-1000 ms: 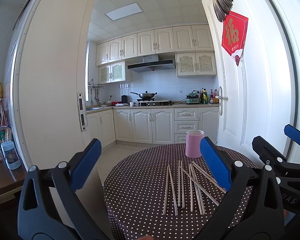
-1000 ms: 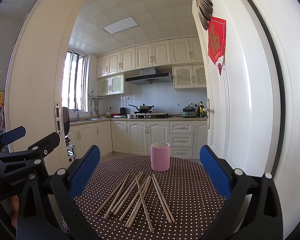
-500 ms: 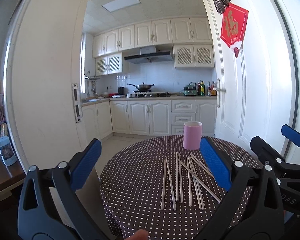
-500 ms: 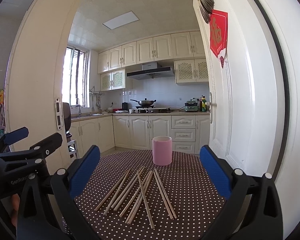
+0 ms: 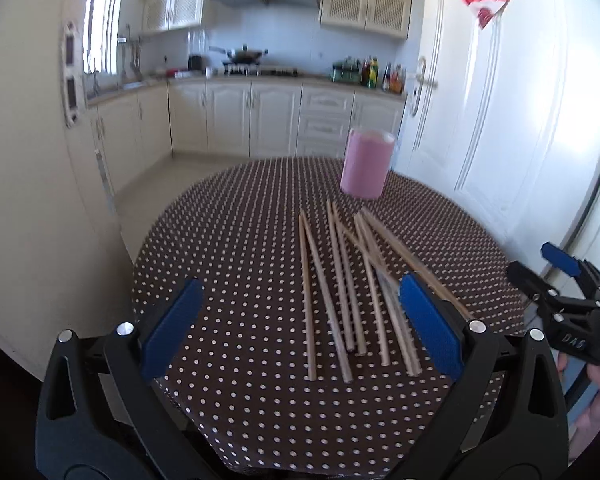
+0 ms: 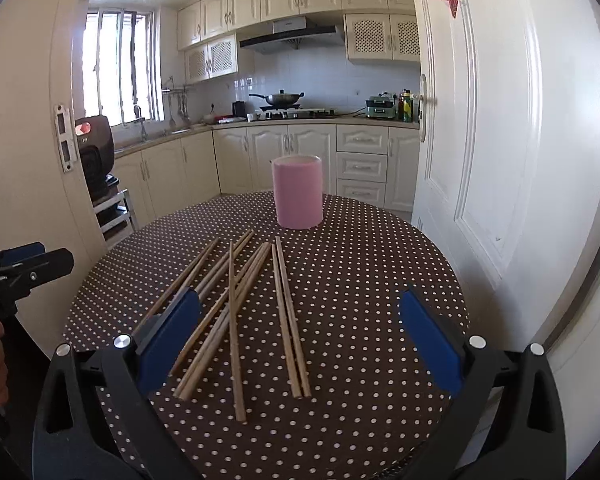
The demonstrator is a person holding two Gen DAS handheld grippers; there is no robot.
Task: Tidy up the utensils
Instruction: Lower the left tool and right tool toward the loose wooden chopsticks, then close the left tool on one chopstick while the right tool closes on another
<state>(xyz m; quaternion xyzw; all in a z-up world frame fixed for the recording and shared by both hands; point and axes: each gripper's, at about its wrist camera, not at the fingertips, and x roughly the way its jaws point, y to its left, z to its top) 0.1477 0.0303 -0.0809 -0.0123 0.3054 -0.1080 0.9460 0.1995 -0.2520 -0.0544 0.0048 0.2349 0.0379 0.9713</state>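
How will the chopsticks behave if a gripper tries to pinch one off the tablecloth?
The chopsticks look thin, straight and wooden, so probably stiff and light. They lie flat on the tablecloth, crossing and touching each other, so lifting one will likely shift its neighbours. If their shafts are round, a nudged stick may roll.

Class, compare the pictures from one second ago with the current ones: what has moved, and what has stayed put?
Both grippers have come forward and tilted down toward the table; the left gripper and right gripper remain open and empty. The chopsticks lie scattered as before, and the pink cup stands upright behind them, untouched.
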